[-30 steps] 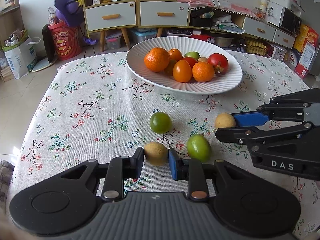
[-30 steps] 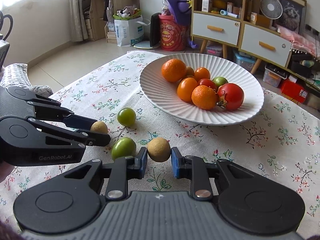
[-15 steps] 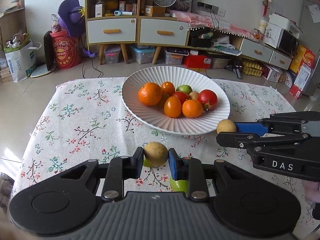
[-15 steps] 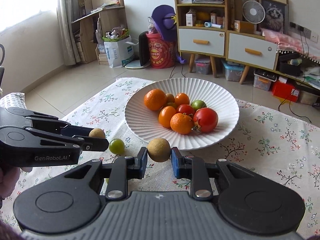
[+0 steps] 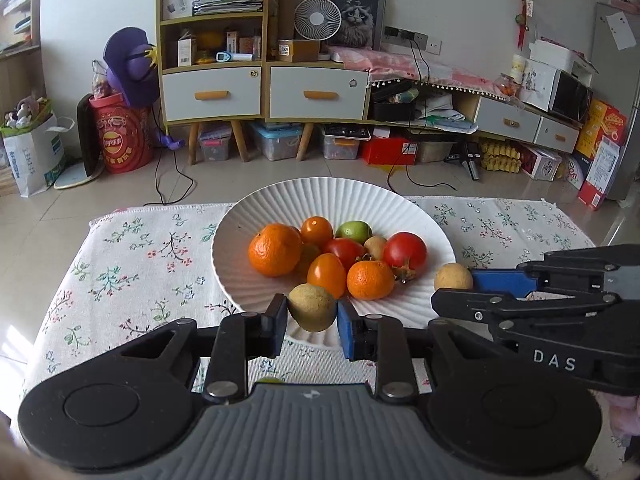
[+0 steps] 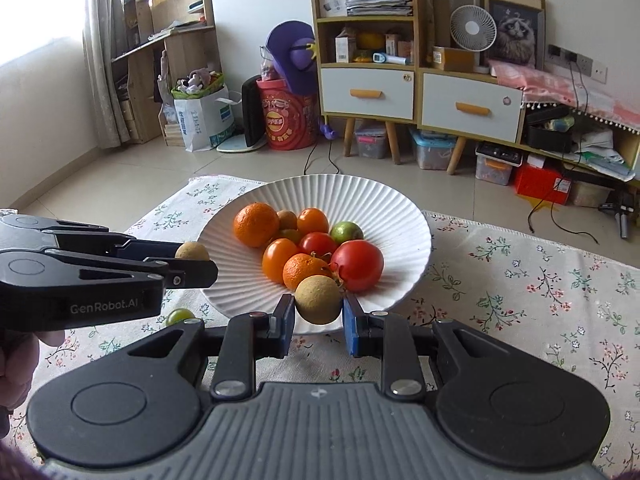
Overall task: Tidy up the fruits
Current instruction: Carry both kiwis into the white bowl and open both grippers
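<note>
round tan-brown fruit (image 5: 312, 307) clamped in my left gripper (image 5: 312, 320), another (image 6: 319, 299) in my right gripper (image 6: 319, 322), both above the near rim of the ribbed white plate (image 5: 256, 296).

Both handheld grippers angle downward, side by side. The left gripper (image 5: 312, 314) has its blue pads clamped on a small tan fruit (image 5: 313, 307); the right gripper (image 6: 319, 314) pinches a second tan fruit (image 6: 319, 299) likewise. Part of the person's left hand (image 6: 18, 364) shows behind its gripper's black body.
</note>
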A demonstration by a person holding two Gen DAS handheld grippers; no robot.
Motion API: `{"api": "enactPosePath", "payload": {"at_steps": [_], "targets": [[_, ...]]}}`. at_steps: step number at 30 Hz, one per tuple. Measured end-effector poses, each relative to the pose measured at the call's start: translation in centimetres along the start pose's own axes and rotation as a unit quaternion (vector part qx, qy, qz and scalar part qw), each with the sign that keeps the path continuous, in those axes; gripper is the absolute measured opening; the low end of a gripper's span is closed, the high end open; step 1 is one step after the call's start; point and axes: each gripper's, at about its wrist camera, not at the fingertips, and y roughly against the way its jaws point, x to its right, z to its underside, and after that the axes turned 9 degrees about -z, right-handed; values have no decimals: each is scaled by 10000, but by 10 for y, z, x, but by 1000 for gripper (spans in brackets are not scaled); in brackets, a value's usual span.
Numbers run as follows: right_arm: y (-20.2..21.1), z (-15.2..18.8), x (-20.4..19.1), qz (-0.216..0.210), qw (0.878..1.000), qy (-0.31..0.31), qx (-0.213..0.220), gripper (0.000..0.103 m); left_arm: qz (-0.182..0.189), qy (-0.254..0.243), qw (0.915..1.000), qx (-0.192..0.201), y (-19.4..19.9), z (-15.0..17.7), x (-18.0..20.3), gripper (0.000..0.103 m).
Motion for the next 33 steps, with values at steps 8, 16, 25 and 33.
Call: {"api": "enactPosePath", "payload": {"at_steps": [8, 16, 25, 33], "targets": [[-8, 1, 8, 15, 10000, 43, -59, 23, -254, -453, 9986, -34, -20, 3, 14, 20], [-10, 1, 9, 8, 9999, 100, -125, 23, -347, -502, 9981, -105, -24, 3, 19, 20], [-7, 0, 11, 40, 9999, 62, -102, 26, -375, -559, 9977, -87, -21, 1, 22, 30], [2, 1, 14, 73, 9999, 50, -85, 42, -334, -447, 9984, -80, -8, 0, 15, 48]]}}
